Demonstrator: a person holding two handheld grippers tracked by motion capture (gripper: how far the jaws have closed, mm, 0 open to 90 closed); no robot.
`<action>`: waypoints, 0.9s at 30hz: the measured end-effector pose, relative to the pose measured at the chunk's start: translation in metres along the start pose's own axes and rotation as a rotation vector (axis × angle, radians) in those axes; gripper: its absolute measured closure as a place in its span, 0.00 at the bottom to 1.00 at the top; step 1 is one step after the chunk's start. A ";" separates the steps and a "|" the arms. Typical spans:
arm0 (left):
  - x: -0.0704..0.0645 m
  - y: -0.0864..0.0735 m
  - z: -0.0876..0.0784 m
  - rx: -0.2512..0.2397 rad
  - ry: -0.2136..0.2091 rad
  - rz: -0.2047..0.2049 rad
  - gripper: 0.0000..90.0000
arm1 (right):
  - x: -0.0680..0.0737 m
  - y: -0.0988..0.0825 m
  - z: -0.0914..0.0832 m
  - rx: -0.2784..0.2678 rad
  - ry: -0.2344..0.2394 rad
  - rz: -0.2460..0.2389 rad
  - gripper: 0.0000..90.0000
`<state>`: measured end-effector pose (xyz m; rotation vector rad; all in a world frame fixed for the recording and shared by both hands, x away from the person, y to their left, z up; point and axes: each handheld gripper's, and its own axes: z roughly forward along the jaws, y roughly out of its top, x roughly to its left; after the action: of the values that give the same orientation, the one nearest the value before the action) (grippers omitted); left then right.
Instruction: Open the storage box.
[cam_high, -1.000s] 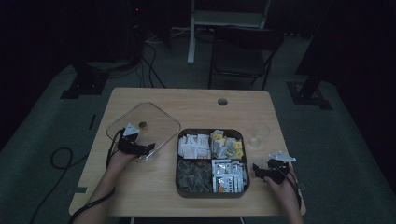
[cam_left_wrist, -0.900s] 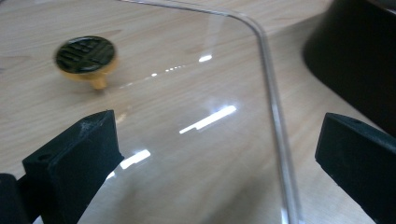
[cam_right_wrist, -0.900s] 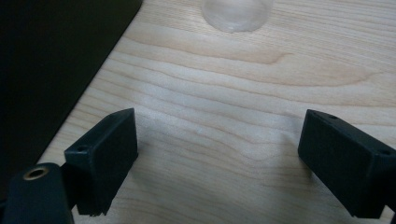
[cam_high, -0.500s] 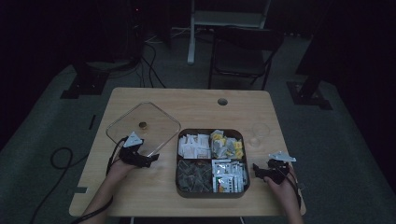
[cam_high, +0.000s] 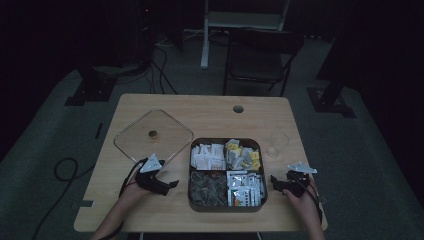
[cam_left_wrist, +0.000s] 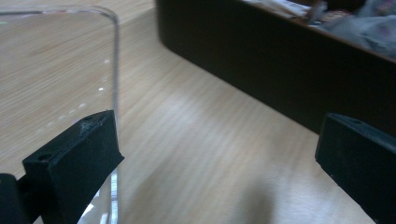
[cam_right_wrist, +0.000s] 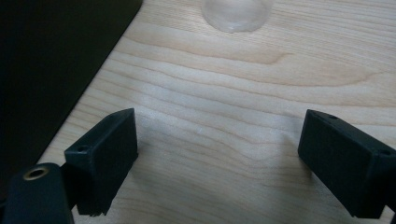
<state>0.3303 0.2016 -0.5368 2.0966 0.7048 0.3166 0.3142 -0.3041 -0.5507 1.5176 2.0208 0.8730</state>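
Just left of the left claw (cam_high: 170, 183), whose jaws stand apart and empty, lies the clear lid (cam_high: 153, 136), far nearer it than the right claw (cam_high: 274, 181), also apart.

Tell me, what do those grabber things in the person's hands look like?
Each one is black. The left gripper and the right gripper both carry a pale grey three-cornered plate on top, and a dark cable trails back from each along the person's arm. Up close, the jaws are two chunky black blocks with flat faces and a small round hole near the tip. No sleeves show on the forearms.
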 end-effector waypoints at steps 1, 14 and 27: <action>0.000 0.000 0.000 0.000 0.000 0.000 0.00 | 0.000 0.000 0.000 0.000 0.000 0.000 0.13; -0.030 -0.013 -0.006 0.074 -0.039 0.068 0.00 | 0.000 0.000 0.000 0.000 0.000 0.000 0.13; -0.040 -0.018 -0.008 0.159 -0.044 0.107 0.00 | 0.000 0.000 0.000 0.000 0.001 0.001 0.13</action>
<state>0.2880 0.1918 -0.5454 2.2901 0.6097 0.2796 0.3143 -0.3041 -0.5507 1.5180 2.0213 0.8743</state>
